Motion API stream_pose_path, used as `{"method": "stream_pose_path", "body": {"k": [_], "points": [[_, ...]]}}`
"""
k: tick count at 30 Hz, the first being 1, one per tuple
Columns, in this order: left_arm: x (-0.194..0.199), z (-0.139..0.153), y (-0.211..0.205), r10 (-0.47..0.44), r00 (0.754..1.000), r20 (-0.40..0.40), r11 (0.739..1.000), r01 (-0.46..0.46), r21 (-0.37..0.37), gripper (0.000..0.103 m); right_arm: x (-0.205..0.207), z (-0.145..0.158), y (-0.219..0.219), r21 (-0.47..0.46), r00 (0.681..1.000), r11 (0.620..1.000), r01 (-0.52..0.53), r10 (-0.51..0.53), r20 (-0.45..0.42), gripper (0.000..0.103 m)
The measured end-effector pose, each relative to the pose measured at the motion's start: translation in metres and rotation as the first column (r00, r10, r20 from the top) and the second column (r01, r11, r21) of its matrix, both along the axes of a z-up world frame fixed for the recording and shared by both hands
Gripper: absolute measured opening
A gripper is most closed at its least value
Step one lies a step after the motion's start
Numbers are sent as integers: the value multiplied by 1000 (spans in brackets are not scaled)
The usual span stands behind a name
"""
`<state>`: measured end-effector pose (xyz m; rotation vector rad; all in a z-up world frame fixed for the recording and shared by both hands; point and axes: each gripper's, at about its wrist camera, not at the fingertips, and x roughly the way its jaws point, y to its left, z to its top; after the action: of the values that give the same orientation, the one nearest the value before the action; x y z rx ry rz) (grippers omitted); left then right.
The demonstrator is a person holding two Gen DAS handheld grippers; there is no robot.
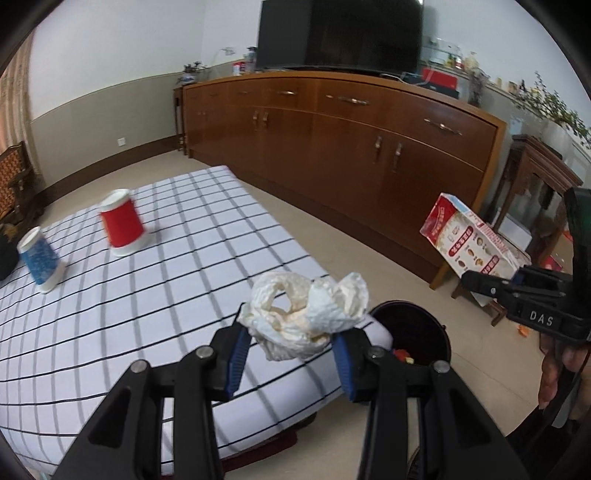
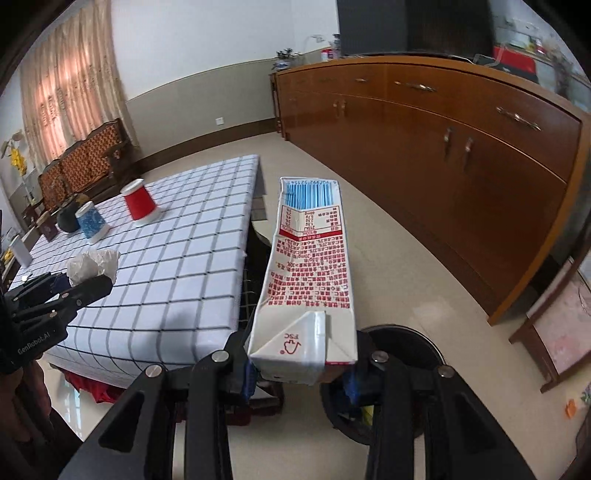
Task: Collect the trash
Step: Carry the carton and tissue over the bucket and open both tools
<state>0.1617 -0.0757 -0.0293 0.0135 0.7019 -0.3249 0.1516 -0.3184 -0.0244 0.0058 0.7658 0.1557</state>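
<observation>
The left gripper (image 1: 291, 341) has its jaws pinching a crumpled white tissue (image 1: 306, 314) above the near corner of the checked bench (image 1: 147, 314), with the dark trash bin (image 1: 413, 332) on the floor at its 3 o'clock. The right gripper (image 2: 301, 376) has its jaws clamped on the base of a white and red carton (image 2: 306, 273), which juts toward 12 o'clock over the bin's rim. A red cup (image 1: 122, 227) and a blue cup (image 1: 38, 258) stand upside down on the bench at 10 o'clock.

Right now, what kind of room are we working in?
Most likely a home living room: a long wooden sideboard carrying a big dark TV, a carved wooden sofa by the curtained window, and a low table under a checked cloth.
</observation>
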Motion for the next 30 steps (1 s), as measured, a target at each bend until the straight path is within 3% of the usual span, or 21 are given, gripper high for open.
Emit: {"method": "stream_pose_path", "body": {"k": [18, 30], "points": [[4, -35, -114, -213, 974, -84, 977, 213, -10, 43, -29, -40, -99, -34, 987, 990, 134, -137, -84, 39], [21, -72, -169, -269, 949, -168, 963, 270, -14, 43, -25, -86, -142, -55, 970, 984, 167, -174, -169, 39]]}}
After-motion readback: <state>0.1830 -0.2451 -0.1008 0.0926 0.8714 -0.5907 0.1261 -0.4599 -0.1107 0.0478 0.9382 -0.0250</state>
